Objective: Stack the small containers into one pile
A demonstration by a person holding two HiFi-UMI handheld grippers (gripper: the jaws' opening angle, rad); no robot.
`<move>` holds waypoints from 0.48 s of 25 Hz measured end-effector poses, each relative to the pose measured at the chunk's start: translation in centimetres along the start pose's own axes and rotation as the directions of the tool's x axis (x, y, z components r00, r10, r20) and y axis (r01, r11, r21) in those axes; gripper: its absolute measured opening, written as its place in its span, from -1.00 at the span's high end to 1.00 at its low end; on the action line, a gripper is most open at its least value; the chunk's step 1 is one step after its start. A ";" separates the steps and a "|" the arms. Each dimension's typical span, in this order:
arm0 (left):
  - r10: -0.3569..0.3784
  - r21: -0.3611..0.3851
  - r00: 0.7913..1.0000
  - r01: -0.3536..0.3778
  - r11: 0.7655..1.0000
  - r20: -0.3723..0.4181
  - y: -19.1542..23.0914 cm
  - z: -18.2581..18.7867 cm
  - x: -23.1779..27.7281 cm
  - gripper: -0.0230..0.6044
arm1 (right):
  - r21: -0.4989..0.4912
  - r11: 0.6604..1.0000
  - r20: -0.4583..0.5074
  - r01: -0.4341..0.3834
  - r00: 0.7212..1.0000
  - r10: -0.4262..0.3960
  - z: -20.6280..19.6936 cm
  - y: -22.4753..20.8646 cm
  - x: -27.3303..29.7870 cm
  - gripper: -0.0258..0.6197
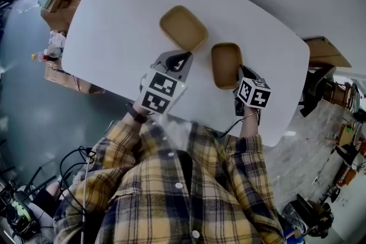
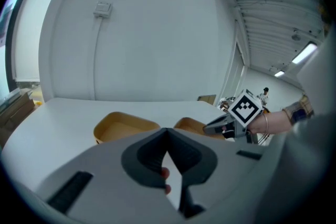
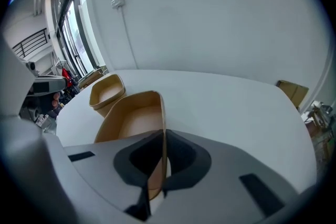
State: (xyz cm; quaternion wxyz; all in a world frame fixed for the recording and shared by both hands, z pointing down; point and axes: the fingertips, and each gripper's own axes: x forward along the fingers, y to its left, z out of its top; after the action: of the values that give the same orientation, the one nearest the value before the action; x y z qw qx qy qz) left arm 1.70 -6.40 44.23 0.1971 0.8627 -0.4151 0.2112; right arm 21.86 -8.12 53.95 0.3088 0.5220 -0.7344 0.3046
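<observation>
Head view: two tan containers sit open side up on the white tabletop (image 1: 114,20). The left container (image 1: 183,27) lies farther from me and the right container (image 1: 226,65) nearer. They are close together but apart, not yet nested.
Right tool (image 1: 242,74): pinched onto the right-hand wall of the right container, toward its near end, with one pad inside the rim and one outside.
Left tool (image 1: 183,60): jaws pressed together with nothing between them. It sits just on the near side of the left container, and I cannot tell if it touches.
Right gripper view: the thin wall runs straight away from my jaws, and the container's base looks flat on the tabletop.
Handling: these look like light pressed-fibre trays, so weight should be no issue. The walls look thin and likely to flex, so a hard squeeze may crease the rim.
Hold point: the rim is probably the stiffest part. My grip is off-centre, so I expect the tray to droop away from the jaws when raised.
Step in hand: I judge the grasp made and the lift and nesting into the left container not yet done.
Risk: tapered sides should nest easily, but a tilted entry could catch on the rim and push the light tray along.
</observation>
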 end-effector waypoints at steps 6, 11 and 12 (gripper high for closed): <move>0.056 -0.043 0.998 -0.056 0.998 -0.001 1.7 0.2 -0.2 0.87 | -0.029 0.999 0.059 -0.024 0.998 0.026 3.7 0.6 -1.7 0.86; 0.094 -0.073 0.996 -0.094 0.993 0.001 3.3 0.1 -0.7 0.87 | -0.107 0.991 0.103 -0.079 0.991 0.090 8.3 3.0 -2.4 0.86; 0.103 -0.077 0.995 -0.103 0.992 -0.003 3.6 -0.1 -0.7 0.87 | -0.120 0.988 0.111 -0.097 0.988 0.110 9.2 3.8 -2.4 0.86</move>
State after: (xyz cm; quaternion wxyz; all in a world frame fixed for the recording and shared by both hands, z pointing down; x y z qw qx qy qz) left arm -1.61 -7.95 44.50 0.2191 0.8319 -0.4669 0.2046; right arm 17.63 -12.82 45.91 0.2782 0.4815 -0.7937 0.2465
